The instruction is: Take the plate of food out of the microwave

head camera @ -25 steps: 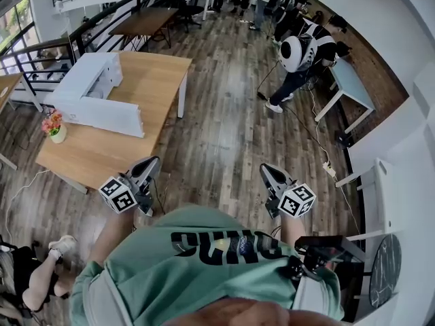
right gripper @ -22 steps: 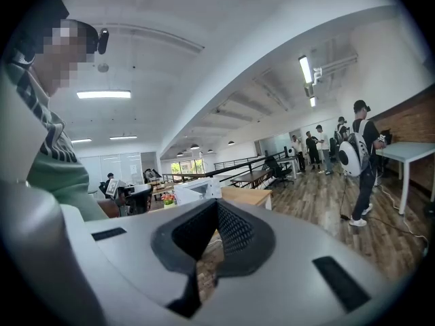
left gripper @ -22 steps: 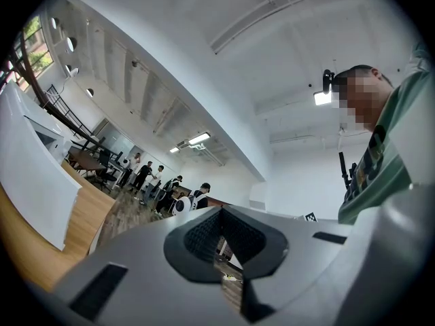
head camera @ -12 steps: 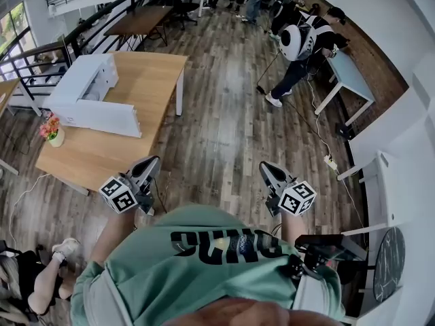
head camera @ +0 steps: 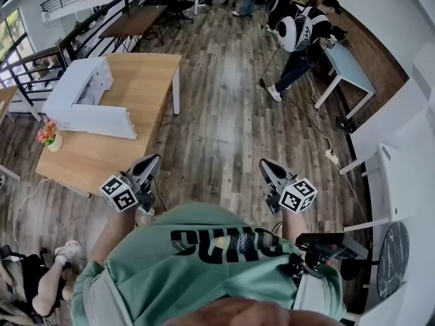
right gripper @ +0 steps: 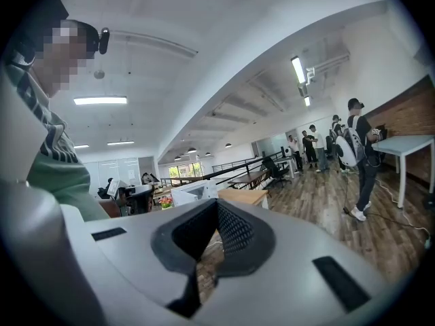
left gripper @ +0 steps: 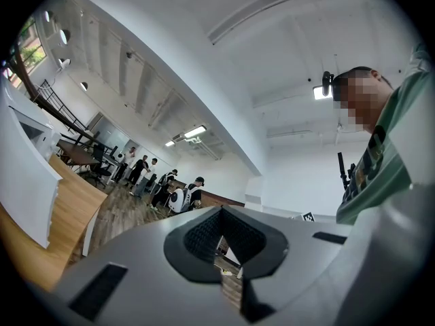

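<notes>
A white microwave (head camera: 80, 90) stands on a wooden table (head camera: 136, 107) at the left of the head view, its door (head camera: 95, 121) hanging open toward me. It also shows small and far off as the microwave (right gripper: 194, 192) in the right gripper view. No plate of food can be seen inside from here. My left gripper (head camera: 151, 160) is held in front of my body, shut and empty, pointing toward the table's near end. My right gripper (head camera: 264, 164) is held level beside it over the wood floor, jaws together with nothing between them. Both grippers are well short of the microwave.
A small vase of flowers (head camera: 50, 135) sits on the table's left corner. Several people (head camera: 299, 29) stand at the back right near a pale table (head camera: 350, 70). White furniture (head camera: 387, 182) lines the right side. A seated person (head camera: 41, 284) is at the lower left.
The table, the microwave and the people have slid slightly up in the head view. Both grippers keep their place before my body and stay shut.
</notes>
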A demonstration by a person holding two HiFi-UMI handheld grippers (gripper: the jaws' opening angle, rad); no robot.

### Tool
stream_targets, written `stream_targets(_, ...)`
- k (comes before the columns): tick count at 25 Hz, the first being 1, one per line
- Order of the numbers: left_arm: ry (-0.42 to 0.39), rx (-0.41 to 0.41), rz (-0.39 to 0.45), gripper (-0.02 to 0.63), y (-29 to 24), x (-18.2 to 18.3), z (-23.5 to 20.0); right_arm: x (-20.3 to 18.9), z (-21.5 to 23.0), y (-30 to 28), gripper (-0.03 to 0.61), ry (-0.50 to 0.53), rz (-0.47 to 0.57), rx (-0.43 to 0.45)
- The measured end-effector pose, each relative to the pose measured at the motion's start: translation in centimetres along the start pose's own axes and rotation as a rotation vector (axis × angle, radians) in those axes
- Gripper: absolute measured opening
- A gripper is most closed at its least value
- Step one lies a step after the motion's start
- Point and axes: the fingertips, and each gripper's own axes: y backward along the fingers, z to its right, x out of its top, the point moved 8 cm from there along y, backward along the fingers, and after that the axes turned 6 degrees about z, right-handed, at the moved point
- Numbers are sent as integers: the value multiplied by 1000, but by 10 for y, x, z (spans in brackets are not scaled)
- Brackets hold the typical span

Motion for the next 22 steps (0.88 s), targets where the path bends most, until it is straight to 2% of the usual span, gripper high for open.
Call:
stream_targets(4,-5,-6,-10,2,-15,-7,10,3,12,14,6,-4,10,0)
stream_targets(9,-10,-15,-17,2,-41,-19,29,4,39,41,6,-61,42,-13)
stream_targets(22,-61,-9,-1,2,-108,-46,76,-5,103,138,6,-92,78,-52)
